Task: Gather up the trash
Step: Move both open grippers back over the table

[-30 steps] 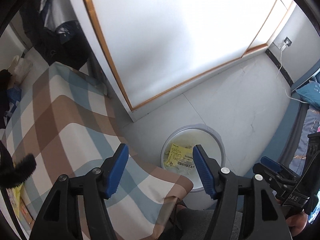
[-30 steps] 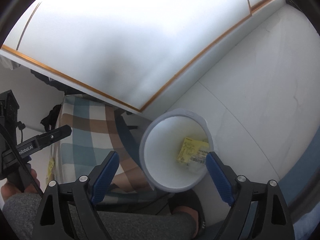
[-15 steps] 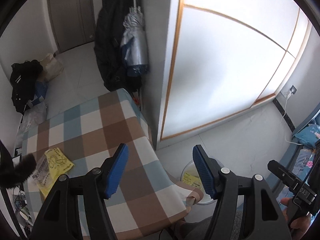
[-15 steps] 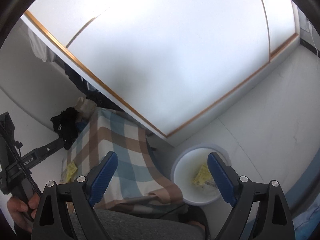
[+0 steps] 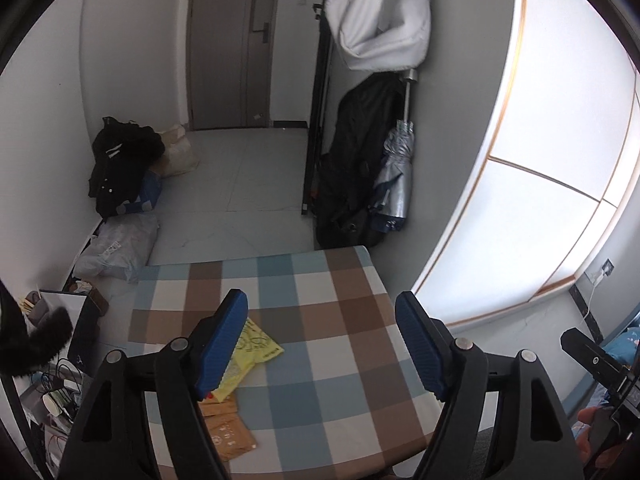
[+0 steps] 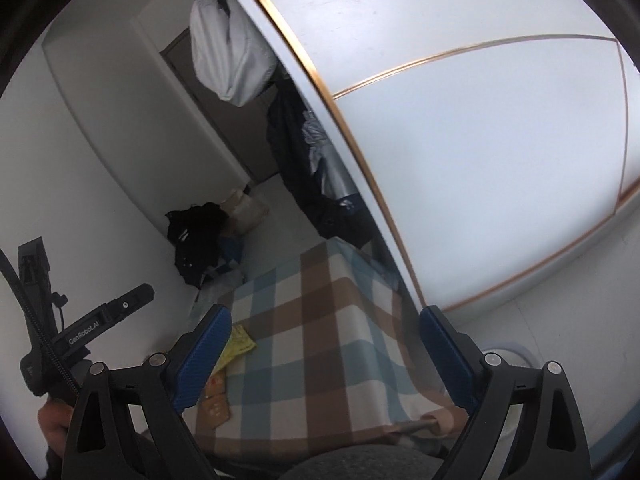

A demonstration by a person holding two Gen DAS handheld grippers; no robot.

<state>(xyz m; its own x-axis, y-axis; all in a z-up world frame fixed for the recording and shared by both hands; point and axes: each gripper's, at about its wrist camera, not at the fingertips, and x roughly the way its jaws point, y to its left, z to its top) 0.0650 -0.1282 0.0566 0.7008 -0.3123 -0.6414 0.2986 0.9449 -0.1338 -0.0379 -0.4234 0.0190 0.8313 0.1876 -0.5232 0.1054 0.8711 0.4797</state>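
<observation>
The left gripper (image 5: pixel 320 344) hangs above a counter (image 5: pixel 340 360) covered with a brown, blue and white checked cloth. Its jaws are opening, with nothing between them. The right gripper (image 6: pixel 326 356) hangs over the same counter nearer its right edge; its jaws are also opening and hold nothing.

On the counter's left part lies a yellow wrapper (image 5: pixel 256 344), flat and partly hidden behind the left gripper's blue pad. Just beside it, nearer the camera, lie two orange-brown packets (image 5: pixel 228 436), touching or overlapping each other. From the right wrist view the same yellow wrapper (image 6: pixel 240 344) and packets (image 6: pixel 216 404) show beside the left blue pad.

The white bin (image 6: pixel 516 356) stands on the floor to the right of the counter, only a piece of its rim showing behind the right gripper's frame; what is inside cannot be seen.

Past the counter, a dark coat (image 5: pixel 360 160) and a folded silver umbrella (image 5: pixel 396 180) hang by a wall, with a white bag (image 5: pixel 380 20) above them. A black heap of clothing (image 5: pixel 120 164) and a grey sack (image 5: pixel 120 248) rest on the floor by the left wall. A hand (image 6: pixel 52 420) grips the left gripper's handle at the lower left of the right wrist view.
</observation>
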